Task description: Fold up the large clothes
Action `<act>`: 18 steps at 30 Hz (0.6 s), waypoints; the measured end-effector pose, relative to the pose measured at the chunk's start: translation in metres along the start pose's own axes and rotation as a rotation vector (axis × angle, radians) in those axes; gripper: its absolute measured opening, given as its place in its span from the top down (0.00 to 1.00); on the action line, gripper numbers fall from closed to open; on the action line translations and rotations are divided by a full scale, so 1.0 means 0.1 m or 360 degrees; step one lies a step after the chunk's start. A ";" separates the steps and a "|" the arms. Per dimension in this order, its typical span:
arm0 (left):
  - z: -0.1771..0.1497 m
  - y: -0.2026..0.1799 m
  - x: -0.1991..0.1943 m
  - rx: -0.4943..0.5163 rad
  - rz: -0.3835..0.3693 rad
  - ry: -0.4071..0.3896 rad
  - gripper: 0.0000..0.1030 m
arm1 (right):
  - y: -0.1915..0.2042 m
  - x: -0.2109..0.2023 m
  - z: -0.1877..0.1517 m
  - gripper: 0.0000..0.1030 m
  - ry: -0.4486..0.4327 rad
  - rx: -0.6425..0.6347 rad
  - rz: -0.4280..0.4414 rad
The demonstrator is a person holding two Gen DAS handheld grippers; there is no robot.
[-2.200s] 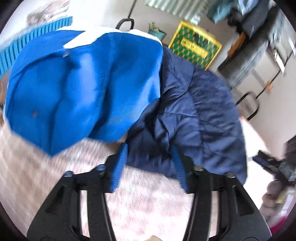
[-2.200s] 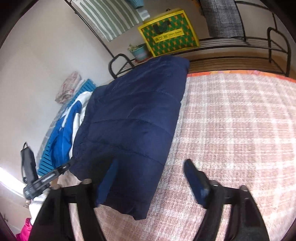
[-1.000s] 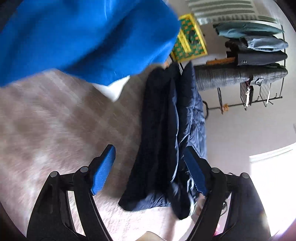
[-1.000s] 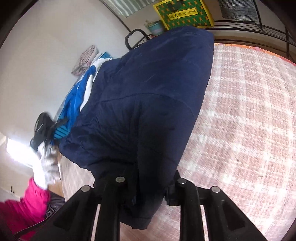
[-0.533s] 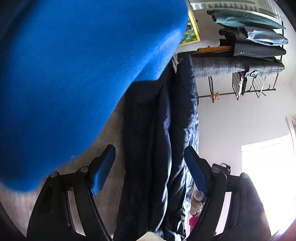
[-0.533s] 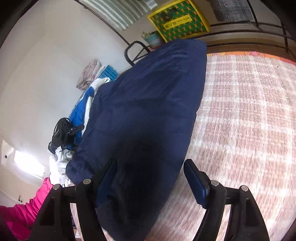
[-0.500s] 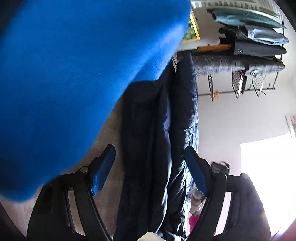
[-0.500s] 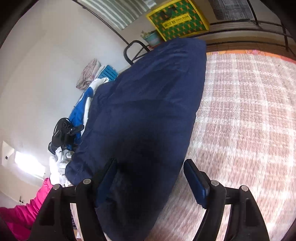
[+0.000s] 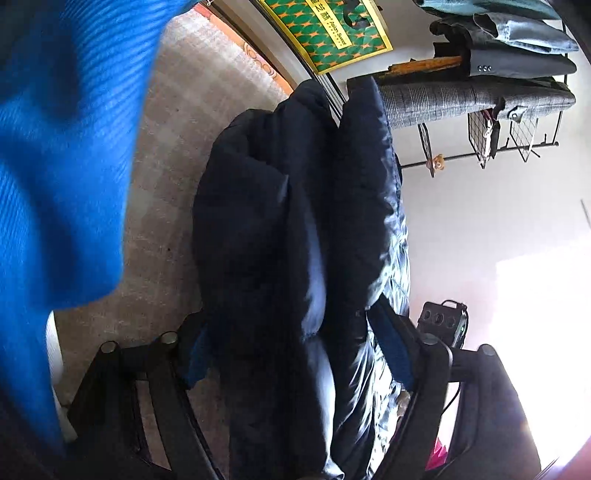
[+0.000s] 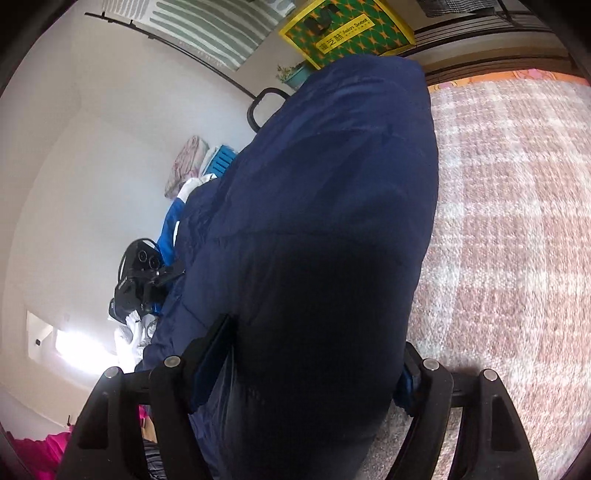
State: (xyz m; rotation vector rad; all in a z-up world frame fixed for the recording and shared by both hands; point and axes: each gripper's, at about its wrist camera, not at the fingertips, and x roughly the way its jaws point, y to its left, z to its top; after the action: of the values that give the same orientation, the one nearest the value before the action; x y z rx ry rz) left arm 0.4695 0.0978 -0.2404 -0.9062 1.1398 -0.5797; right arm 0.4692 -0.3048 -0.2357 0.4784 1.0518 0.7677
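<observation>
A folded navy puffer jacket (image 9: 295, 221) lies on a pink plaid bedspread (image 9: 173, 155). My left gripper (image 9: 295, 343) is open, its blue-padded fingers on either side of the jacket's thick near end. The jacket also fills the right wrist view (image 10: 325, 221). My right gripper (image 10: 310, 362) is open wide around the jacket's near edge, with the fabric between the fingers. A bright blue garment (image 9: 62, 166) fills the left side of the left wrist view, close to the lens.
A clothes rack with hanging garments (image 9: 498, 74) stands by the wall. A green and yellow box (image 10: 347, 29) sits past the bed. The other gripper's camera (image 10: 140, 273) shows to the left. The bedspread (image 10: 517, 221) spreads to the right.
Both grippers have moved forward onto the navy jacket, so its near end now sits between the fingers of each. The blue garment has shifted left in the left wrist view.
</observation>
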 end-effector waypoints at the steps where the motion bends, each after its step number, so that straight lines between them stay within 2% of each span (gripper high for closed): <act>1: -0.03 0.00 -0.01 0.0026 0.0002 0.0026 0.31 | -0.04 -0.05 -0.02 0.26 0.0006 0.0004 0.0002; 4: -0.04 -0.01 0.00 0.0057 0.0003 0.0046 0.31 | -0.12 -0.12 -0.06 0.28 -0.0001 0.0027 0.0043; 6: 0.00 -0.02 0.03 0.0017 0.0006 0.0028 0.30 | -0.11 -0.11 -0.07 0.27 -0.0037 0.0036 0.0031; 10: 0.06 -0.09 0.12 -0.0006 0.0046 -0.0049 0.30 | -0.01 -0.04 -0.04 0.19 -0.0083 -0.0002 -0.0043; 12: 0.06 -0.15 0.16 0.0023 0.0115 -0.0059 0.40 | 0.07 0.00 -0.02 0.19 -0.0066 -0.0056 -0.0116; 14: 0.00 -0.27 0.20 0.0096 0.0204 -0.0057 0.58 | 0.13 0.02 -0.02 0.29 -0.0040 -0.0100 -0.0192; 17: -0.09 -0.47 0.18 0.0196 0.0275 -0.0089 0.69 | 0.19 -0.02 -0.03 0.48 -0.0038 -0.0108 -0.0265; 18: -0.10 -0.56 0.19 0.0234 0.0301 -0.0101 0.71 | 0.23 -0.04 -0.03 0.51 -0.0045 -0.0114 -0.0285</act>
State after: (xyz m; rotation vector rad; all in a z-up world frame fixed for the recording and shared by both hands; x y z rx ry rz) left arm 0.4691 0.0505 -0.2042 -0.6777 1.0964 -0.4699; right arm 0.4578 -0.2932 -0.2190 0.3280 1.0225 0.6358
